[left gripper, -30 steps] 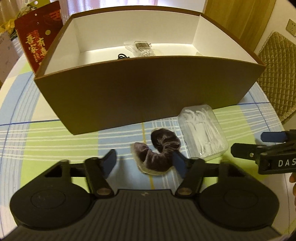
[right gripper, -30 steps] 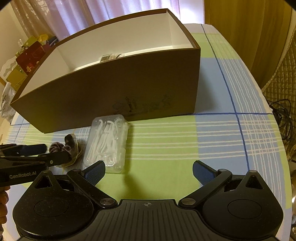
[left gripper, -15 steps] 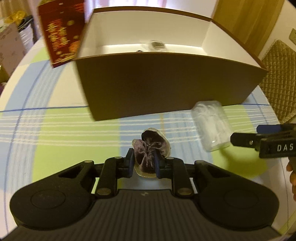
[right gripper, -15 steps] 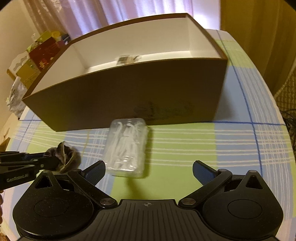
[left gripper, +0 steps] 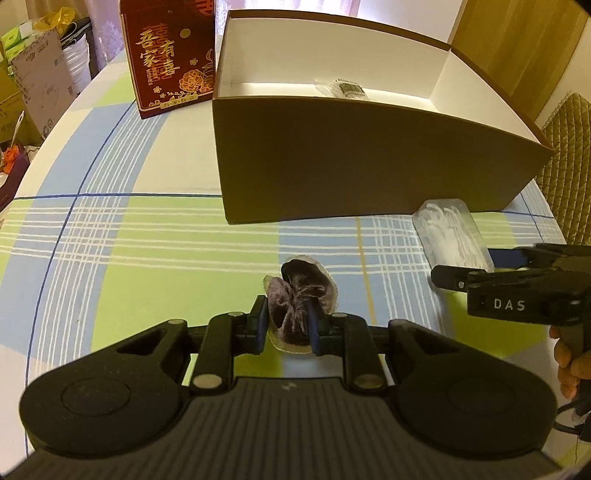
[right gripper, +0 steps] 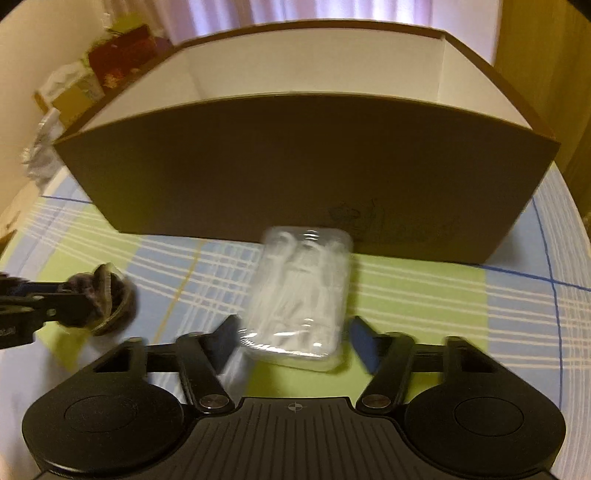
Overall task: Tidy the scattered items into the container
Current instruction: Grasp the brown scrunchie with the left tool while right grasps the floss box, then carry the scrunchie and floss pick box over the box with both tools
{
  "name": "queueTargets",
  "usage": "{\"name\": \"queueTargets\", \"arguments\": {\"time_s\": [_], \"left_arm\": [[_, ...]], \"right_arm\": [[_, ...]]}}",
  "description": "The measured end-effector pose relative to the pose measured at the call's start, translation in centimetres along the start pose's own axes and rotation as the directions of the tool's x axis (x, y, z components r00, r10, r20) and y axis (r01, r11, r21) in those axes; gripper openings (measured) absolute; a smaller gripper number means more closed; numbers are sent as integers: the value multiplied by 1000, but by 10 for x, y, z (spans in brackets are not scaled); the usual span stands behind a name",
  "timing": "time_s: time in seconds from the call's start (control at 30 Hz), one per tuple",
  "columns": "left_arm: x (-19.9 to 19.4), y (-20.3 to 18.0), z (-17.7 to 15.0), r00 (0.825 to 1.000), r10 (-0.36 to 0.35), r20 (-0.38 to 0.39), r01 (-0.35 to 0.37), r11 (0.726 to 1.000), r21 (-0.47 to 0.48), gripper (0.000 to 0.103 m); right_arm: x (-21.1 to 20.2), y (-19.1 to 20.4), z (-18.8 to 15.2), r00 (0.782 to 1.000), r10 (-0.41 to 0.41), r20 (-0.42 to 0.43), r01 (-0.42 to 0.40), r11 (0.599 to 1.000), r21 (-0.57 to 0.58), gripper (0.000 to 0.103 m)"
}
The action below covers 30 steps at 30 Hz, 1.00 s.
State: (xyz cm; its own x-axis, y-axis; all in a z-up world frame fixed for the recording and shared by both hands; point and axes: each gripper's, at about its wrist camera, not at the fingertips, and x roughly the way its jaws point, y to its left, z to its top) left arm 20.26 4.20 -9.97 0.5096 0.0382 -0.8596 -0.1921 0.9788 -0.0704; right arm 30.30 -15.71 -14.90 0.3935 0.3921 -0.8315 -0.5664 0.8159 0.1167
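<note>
Warm, dim indoor light colours both views, with bright daylight burning out the curtains [left gripper: 399,5] at 12 o'clock and glaring off the white inner walls of the brown box [left gripper: 369,158], whose near face sits in deep shadow. The left wrist view is sharp at its centre, while fisheye distortion bends the tabletop [left gripper: 147,240] lines and darkens the corners. The right wrist view is smeared by motion blur, worst on the clear case of floss picks [right gripper: 299,295] at centre and the clutter at 10 o'clock, with soft shadow along the box foot.
</note>
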Motion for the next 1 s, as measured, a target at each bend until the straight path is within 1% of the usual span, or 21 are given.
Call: {"name": "queueTargets", "arguments": {"time_s": [0.2,0.3,0.4,0.47,0.57,0.6,0.63,0.67,0.7,0.77,0.9,1.0], "left_arm": [[-2,-4,-2,1000,-22,-8,22,999,27,17],[-6,-8,-7,998,-53,-19,54,998,40,17],[-12,-10,-14,995,-95,-41,97,995,35,17],[-14,-10,-17,992,-118,-54,119,993,23,19],[-17,-13,-19,989,-138,-61,139,990,18,24],[-17,-14,-19,989,-138,-62,139,990,17,28],[-17,-16,-18,988,-139,-64,140,990,17,35],[-17,-18,-18,988,-138,-62,139,990,18,41],[-17,-20,-17,988,-138,-62,140,990,23,42],[-15,-27,-16,988,-138,-68,141,989,43,42],[-8,-37,-17,991,-107,-78,112,991,73,42],[-3,-40,-18,994,-78,-79,86,992,93,39]], "right_arm": [[-11,-10,-14,1000,-2,-24,2,1000,9,63],[-23,-17,-23,999,-4,-40,5,1000,30,63],[-36,-27,-39,998,-11,-60,13,999,43,63],[-45,-32,-45,997,-14,-73,17,999,49,64],[-54,-34,-51,996,-19,-83,23,998,51,64],[-56,-34,-52,996,-19,-83,24,998,52,68],[-57,-34,-53,996,-23,-83,27,998,53,85],[-58,-34,-53,997,-33,-76,37,998,52,92],[-59,-33,-52,997,-40,-61,43,998,49,94],[-61,-33,-51,998,-34,-52,36,998,49,94],[-58,-28,-46,998,-44,-41,45,998,35,93],[-50,-26,-44,998,-51,-42,52,998,31,93]]}}
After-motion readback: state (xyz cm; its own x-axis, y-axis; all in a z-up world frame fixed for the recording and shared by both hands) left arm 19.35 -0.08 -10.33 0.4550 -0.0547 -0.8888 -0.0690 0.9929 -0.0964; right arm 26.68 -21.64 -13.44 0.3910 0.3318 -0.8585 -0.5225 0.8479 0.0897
